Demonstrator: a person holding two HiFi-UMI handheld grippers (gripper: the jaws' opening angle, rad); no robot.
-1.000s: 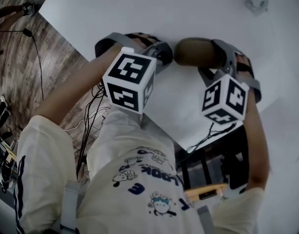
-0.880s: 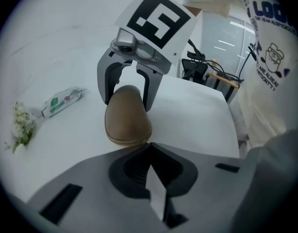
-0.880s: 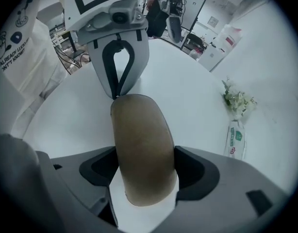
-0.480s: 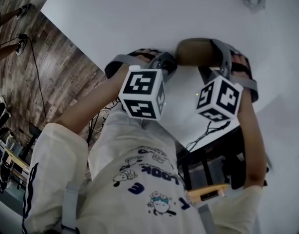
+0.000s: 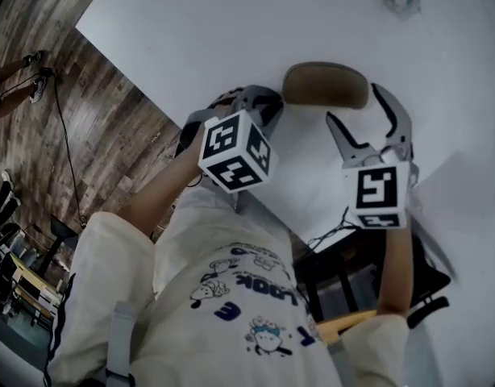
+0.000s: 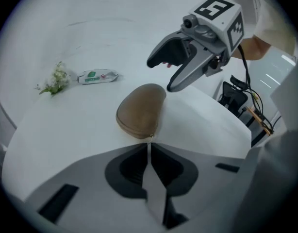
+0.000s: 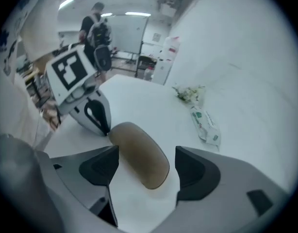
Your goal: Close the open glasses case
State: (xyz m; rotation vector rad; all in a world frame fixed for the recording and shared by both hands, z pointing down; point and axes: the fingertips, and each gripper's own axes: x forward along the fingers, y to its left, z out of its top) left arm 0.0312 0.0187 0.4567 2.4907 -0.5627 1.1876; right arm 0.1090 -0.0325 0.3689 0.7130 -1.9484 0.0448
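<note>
The glasses case (image 5: 325, 85) lies flat on the white worktop (image 5: 231, 31), a little toward 12 o'clock from the middle of the head view. Its brown lid is down on its base, and no gap shows along the seam in either gripper view. The closing itself looks done, so the step in hand is most likely the finish. What remains calls for checking that the seam is shut all the way round, then taking both grippers clear without dragging the case along. The left gripper (image 6: 149, 147) sits at the case's 8 o'clock in the head view, its jaws closed together. Their tips are right at the small zip pull (image 6: 151, 137) on the case's near end. Whether they pinch that pull or only meet just behind it cannot be told. The right gripper (image 6: 161, 74) stands at the case's 4 o'clock, jaws spread wide. In its own view the case shows between the jaws, but neither pad touches it, so this gripper holds nothing.
</note>
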